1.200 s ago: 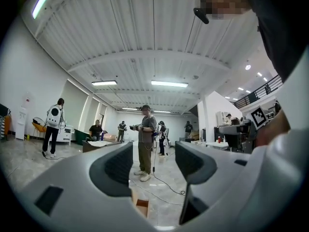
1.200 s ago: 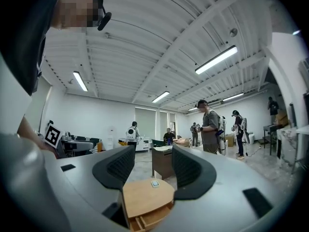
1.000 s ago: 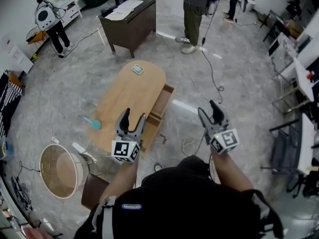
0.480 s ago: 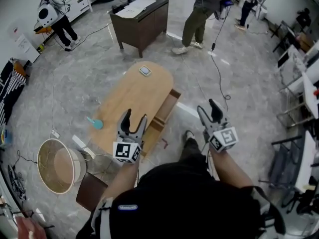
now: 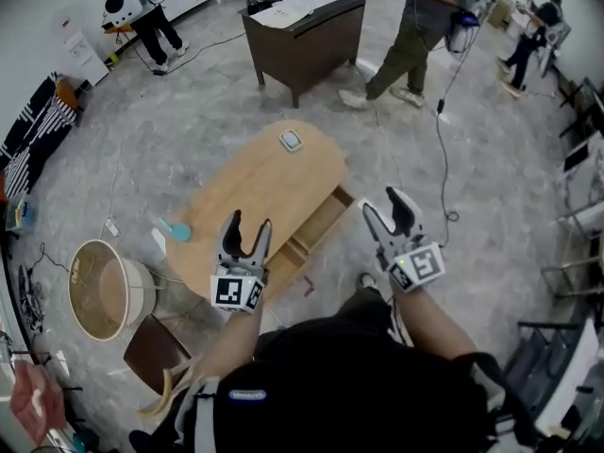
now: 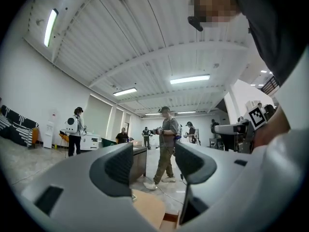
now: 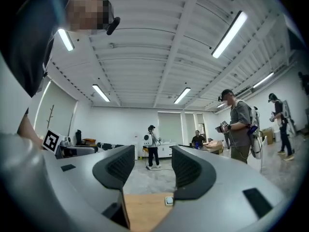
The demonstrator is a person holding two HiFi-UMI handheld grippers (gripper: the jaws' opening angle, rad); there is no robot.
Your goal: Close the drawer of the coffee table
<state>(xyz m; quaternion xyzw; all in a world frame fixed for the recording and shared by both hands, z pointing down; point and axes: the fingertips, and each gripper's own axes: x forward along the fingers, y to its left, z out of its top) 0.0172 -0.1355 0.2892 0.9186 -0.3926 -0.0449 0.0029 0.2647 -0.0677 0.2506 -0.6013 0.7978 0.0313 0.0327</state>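
Observation:
The oval wooden coffee table (image 5: pixel 247 189) stands on the grey floor in front of me. Its drawer (image 5: pixel 319 226) sticks out open on the right side. In the head view my left gripper (image 5: pixel 249 223) is open and held above the table's near end, touching nothing. My right gripper (image 5: pixel 384 206) is also open, in the air just right of the drawer's outer end. The left gripper view shows the gripper (image 6: pixel 153 163) with the table top (image 6: pixel 147 209) below its jaws. Through the right gripper (image 7: pixel 153 166) I see the table top (image 7: pixel 142 211) too.
A small white device (image 5: pixel 290 140) lies on the table's far end. A teal object (image 5: pixel 176 230), a round basket (image 5: pixel 102 289) and a brown stool (image 5: pixel 156 350) are on the left. A dark desk (image 5: pixel 304 22) and a standing person (image 5: pixel 415 36) are beyond; cables cross the floor.
The view has swung so the table and drawer sit nearer and more central. Both grippers stay open; the right one now hangs closer to the drawer's end.

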